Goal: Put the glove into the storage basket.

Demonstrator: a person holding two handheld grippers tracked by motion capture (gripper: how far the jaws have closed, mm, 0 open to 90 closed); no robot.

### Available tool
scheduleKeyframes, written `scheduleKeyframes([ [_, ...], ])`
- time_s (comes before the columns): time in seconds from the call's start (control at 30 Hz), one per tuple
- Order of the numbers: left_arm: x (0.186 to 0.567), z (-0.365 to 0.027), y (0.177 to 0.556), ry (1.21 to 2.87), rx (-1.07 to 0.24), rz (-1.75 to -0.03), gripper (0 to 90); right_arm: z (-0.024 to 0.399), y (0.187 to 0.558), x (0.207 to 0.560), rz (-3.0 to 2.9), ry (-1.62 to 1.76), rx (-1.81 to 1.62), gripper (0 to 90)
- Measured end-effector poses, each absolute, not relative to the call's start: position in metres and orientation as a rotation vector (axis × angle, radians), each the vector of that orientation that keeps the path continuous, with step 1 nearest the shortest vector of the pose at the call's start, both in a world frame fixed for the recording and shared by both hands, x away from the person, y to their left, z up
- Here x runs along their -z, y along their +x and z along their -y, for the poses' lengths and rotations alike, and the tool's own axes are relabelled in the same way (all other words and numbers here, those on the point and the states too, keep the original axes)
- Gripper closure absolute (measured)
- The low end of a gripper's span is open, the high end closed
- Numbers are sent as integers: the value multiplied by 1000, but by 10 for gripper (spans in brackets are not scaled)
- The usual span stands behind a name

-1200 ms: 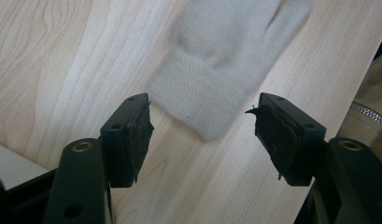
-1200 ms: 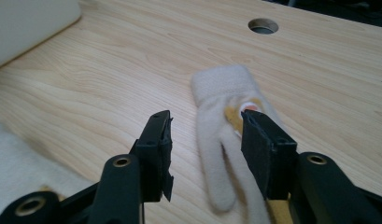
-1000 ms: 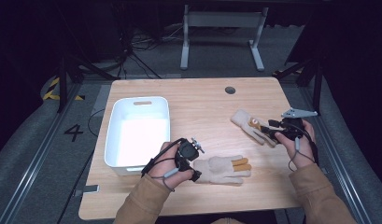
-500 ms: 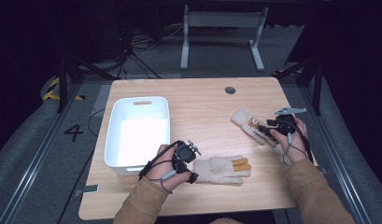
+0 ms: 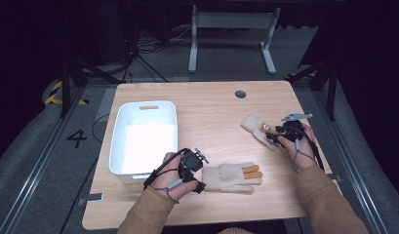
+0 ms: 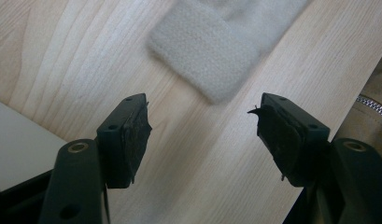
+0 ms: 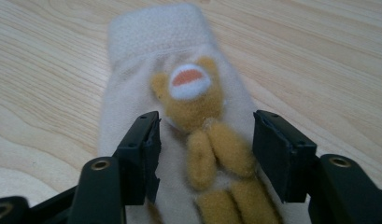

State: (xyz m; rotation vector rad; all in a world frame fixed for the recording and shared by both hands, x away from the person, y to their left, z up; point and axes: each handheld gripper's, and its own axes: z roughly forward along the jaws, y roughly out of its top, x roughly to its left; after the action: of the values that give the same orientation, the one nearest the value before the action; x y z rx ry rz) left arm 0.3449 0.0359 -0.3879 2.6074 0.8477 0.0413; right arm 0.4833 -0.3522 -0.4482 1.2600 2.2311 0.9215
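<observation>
Two cream fleece gloves with tan trim lie on the wooden table. One glove lies near the front edge; my left gripper stands open just left of its cuff, with bare wood between the jaws. The other glove lies at the right, showing a tan animal figure on its back. My right gripper is open over that glove, its jaws on either side of the figure's lower part.
A white plastic bin stands on the left half of the table, close to my left hand. A round cable hole sits near the far edge. A sleeve with a zip borders the left gripper view.
My right gripper has moved slightly toward the near side over the right glove. The left gripper and the front glove stay where they were.
</observation>
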Motion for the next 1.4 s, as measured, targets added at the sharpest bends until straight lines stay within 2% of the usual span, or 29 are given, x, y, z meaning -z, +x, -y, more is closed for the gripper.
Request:
scheduleKeyframes([
  [0.33, 390, -41, 343, 2600, -38, -872, 347, 350, 490, 453, -2246, 1269, -867, 406],
  [0.4, 391, -42, 343, 2600, -31, -875, 347, 350, 490, 453, -2256, 1269, -876, 456],
  [0.53, 392, -41, 344, 2598, -29, -882, 348, 349, 486, 449, -2301, 1248, -860, 672],
  [0.67, 393, -41, 344, 2596, -25, -879, 347, 347, 483, 447, -2325, 1249, -843, 748],
  [1.03, 391, -42, 345, 2587, -24, -876, 348, 352, 480, 443, -2325, 1270, -874, 780],
  [1.4, 386, -37, 348, 2582, -1, -828, 348, 353, 465, 420, -2311, 1214, -913, 781],
])
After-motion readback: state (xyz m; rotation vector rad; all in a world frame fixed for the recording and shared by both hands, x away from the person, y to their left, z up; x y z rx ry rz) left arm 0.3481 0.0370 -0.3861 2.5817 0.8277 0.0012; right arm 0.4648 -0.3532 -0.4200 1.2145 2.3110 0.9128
